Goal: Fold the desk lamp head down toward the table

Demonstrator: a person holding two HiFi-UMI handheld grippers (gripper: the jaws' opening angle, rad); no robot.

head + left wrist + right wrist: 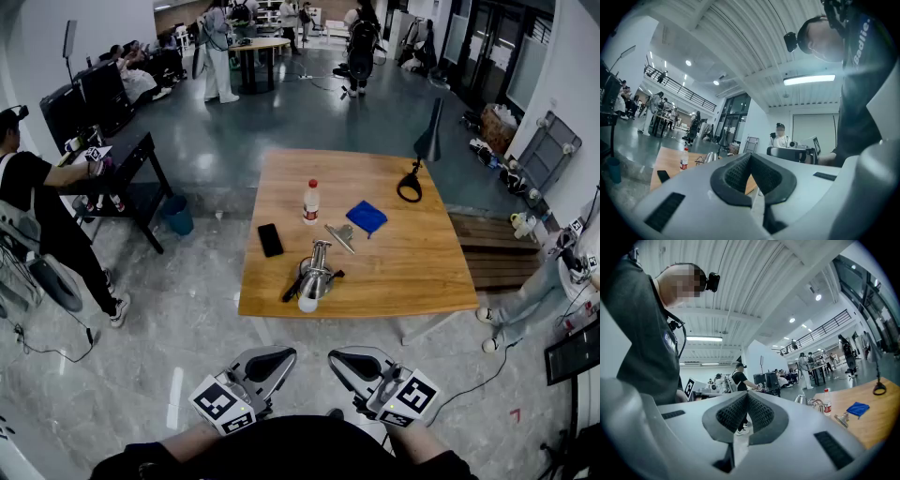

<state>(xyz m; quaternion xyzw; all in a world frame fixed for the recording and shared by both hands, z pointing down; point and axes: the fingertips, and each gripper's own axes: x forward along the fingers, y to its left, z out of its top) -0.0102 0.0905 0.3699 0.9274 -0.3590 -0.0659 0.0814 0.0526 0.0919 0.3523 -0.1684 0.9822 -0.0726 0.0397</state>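
A black desk lamp [427, 139] stands at the far right corner of the wooden table [412, 272], its stem upright and its head raised; a ring-shaped part [410, 188] lies at its foot. The lamp also shows small in the left gripper view [723, 140] and at the right edge of the right gripper view [878, 380]. My left gripper [276, 360] and right gripper [350, 362] are side by side close to my body, well short of the table's near edge. Both point level with their jaws shut and nothing between them, as the left [751, 171] and right [747, 414] gripper views show.
On the table are a bottle [310, 202], a blue cloth [366, 217], a black phone [270, 239], a metal clip [339, 236] and a steel kettle [314, 277]. A black desk [131, 159] and a person [37, 216] are at left, a bench [487, 248] and another person [553, 272] at right.
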